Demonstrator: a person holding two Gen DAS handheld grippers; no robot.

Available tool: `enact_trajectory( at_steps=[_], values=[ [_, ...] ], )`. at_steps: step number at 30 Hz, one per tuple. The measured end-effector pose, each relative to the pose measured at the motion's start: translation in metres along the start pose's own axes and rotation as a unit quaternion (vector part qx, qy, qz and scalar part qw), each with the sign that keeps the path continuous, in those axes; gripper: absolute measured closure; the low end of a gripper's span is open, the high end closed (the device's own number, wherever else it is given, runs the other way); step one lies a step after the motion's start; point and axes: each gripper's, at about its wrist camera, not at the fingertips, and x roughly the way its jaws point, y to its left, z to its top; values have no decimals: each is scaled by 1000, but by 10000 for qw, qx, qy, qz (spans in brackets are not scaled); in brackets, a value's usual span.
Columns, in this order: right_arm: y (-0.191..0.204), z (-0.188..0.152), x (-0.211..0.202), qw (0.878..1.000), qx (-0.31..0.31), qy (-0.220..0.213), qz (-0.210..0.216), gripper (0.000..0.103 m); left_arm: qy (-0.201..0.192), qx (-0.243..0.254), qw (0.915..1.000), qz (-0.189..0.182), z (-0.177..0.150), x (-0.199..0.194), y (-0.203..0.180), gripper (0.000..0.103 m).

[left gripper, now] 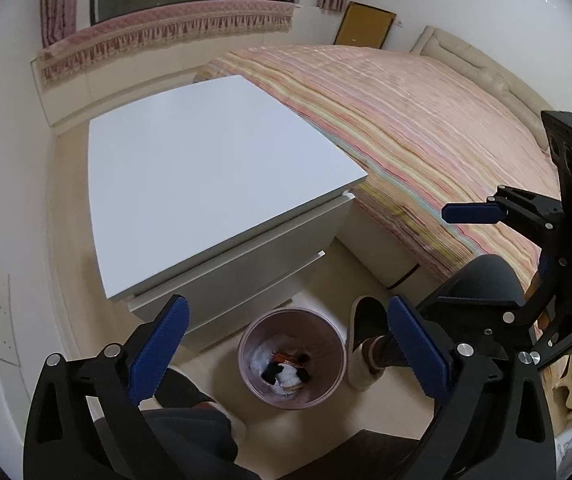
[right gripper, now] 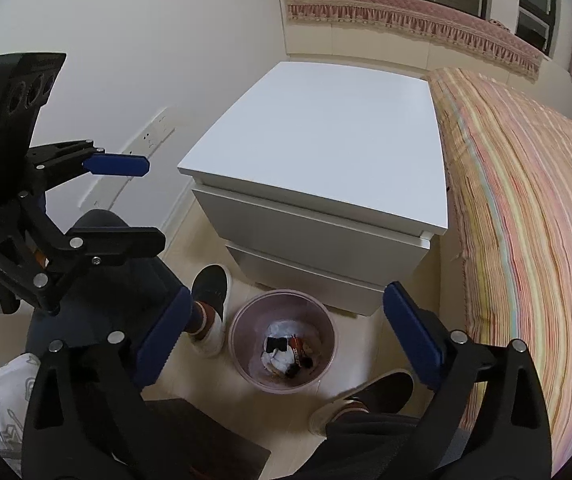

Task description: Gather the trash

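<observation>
Both of your grippers hang above the floor, wide apart at the fingers and carrying nothing: the left gripper (left gripper: 286, 344) and the right gripper (right gripper: 286, 336) each frame the pink wastebasket (left gripper: 291, 356) between their blue pads. The wastebasket stands on the pale floor (left gripper: 325, 292), just in front of the white nightstand (left gripper: 206, 160), between your two slippered feet. Inside it lie the trash pieces (left gripper: 286, 372): crumpled white tissue, something black, and an orange-and-red wrapper.

The nightstand's tabletop shows nothing on it, and no loose litter is visible on the floor or on the striped bedspread (left gripper: 425, 120) to the right. So I judge the collecting to be at or near its end, or between pieces. To do this step well, keep both grippers released and raised while you look round for anything left. If you find a piece, come down on it from above, close the pads across its bulk rather than its edge, and carry it over the middle of the basket's mouth before you let go. Mind your feet: the right slipper (left gripper: 365, 340) is just beside the rim, and a nudge could tip a light basket.

As for writing, the wrapper in the basket carries some printing, but it is too small and creased to read. No brand shows on the grippers or the furniture.
</observation>
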Motion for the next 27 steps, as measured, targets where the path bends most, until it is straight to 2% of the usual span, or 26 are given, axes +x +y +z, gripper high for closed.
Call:
enact_trajectory(
  at_steps=[10, 15, 27],
  values=[
    [-1, 3, -5, 9997, 223, -115, 80, 3, -114, -206, 9997, -14, 3, -7, 5, 7],
    [-3, 15, -11, 9995, 253, -212, 23, 3, -222, -179, 9995, 100, 11, -14, 6, 7],
    [-10, 86, -32, 9958, 199, -789, -421, 3, -726, -207, 9957, 531, 62, -33, 22, 7]
  ],
)
